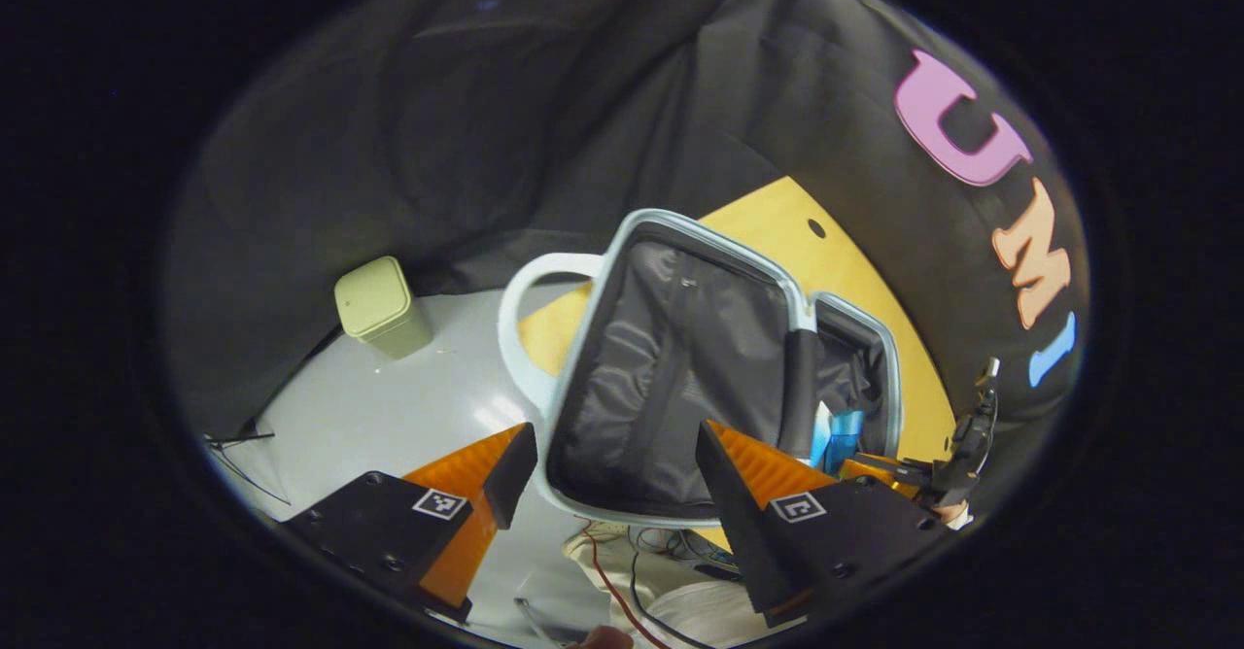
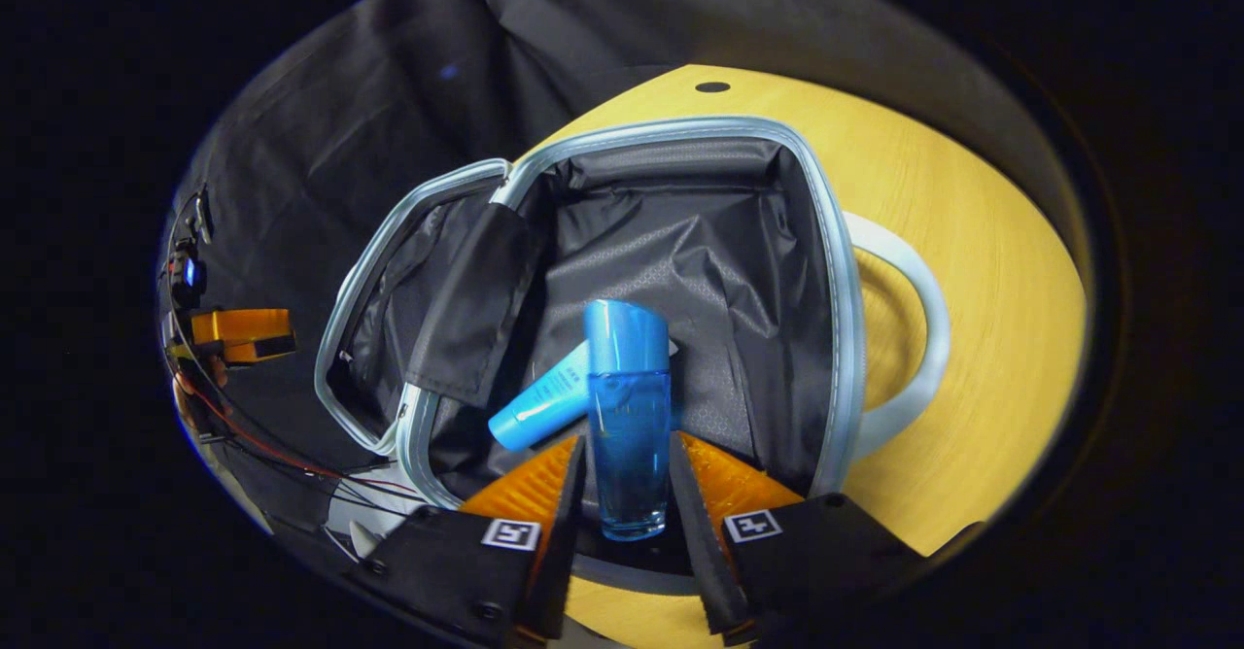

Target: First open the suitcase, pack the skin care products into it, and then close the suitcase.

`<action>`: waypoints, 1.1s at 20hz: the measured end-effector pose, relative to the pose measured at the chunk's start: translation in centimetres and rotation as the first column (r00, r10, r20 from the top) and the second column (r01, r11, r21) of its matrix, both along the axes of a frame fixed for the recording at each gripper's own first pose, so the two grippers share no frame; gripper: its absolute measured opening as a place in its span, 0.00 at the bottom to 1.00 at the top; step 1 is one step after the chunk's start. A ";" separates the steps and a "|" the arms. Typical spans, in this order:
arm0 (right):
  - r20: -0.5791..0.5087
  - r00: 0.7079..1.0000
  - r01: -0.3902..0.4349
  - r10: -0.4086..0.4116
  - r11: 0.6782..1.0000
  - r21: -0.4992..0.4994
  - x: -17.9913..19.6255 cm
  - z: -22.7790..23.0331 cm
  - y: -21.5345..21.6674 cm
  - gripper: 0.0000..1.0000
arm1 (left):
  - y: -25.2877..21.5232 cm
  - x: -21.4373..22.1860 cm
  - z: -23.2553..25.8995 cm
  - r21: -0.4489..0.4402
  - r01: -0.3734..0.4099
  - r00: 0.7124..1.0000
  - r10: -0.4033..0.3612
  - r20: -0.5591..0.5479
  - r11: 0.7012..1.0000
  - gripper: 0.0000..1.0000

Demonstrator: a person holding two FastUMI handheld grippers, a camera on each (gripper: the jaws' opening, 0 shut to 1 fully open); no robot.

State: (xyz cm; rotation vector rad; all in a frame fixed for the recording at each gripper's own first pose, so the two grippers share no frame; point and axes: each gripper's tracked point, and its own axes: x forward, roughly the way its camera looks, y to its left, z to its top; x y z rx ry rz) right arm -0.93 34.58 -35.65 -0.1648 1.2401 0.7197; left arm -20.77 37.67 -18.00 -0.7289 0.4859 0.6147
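Observation:
The suitcase (image 2: 841,319), pale blue at the rim and lined in black, lies open on the yellow table (image 2: 972,270). My right gripper (image 2: 627,479) is shut on a clear blue bottle (image 2: 627,416) and holds it upright over the open half. Behind the bottle a blue tube (image 2: 539,406) lies on the lining. In the left gripper view the lid's lining (image 1: 671,377) faces me. My left gripper (image 1: 612,479) stands open, one finger on each side of the lid's lower rim. The right gripper (image 1: 875,469) shows beyond the lid beside the blue items (image 1: 841,435).
A white handle (image 2: 918,338) sticks out from the suitcase's side. On the grey floor (image 1: 389,416) stands a small pale green bin (image 1: 379,307). Red and black cables (image 1: 622,591) hang below the table edge. The left gripper's orange finger (image 2: 243,333) shows left of the lid.

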 end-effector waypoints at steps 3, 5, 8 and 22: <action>0.067 0.997 0.020 -0.024 0.998 0.060 0.9 1.8 0.8 0.87 | 3.3 -0.9 -0.8 -0.013 -0.057 0.998 0.057 0.004 0.998 0.97; 0.123 0.991 0.035 -0.047 0.995 0.097 1.8 3.4 0.9 1.00 | 5.3 -1.0 -1.5 -0.021 -0.075 0.997 0.075 0.014 0.997 0.97; 0.187 0.976 0.082 -0.115 0.981 0.174 2.9 7.4 0.2 0.94 | 7.9 -0.8 -2.2 -0.036 -0.076 0.997 0.077 0.031 0.996 0.97; 0.335 0.835 0.377 -0.437 0.897 0.230 7.0 16.6 -16.4 0.97 | 10.5 5.4 -6.2 -0.241 0.007 0.996 0.015 0.089 0.970 0.36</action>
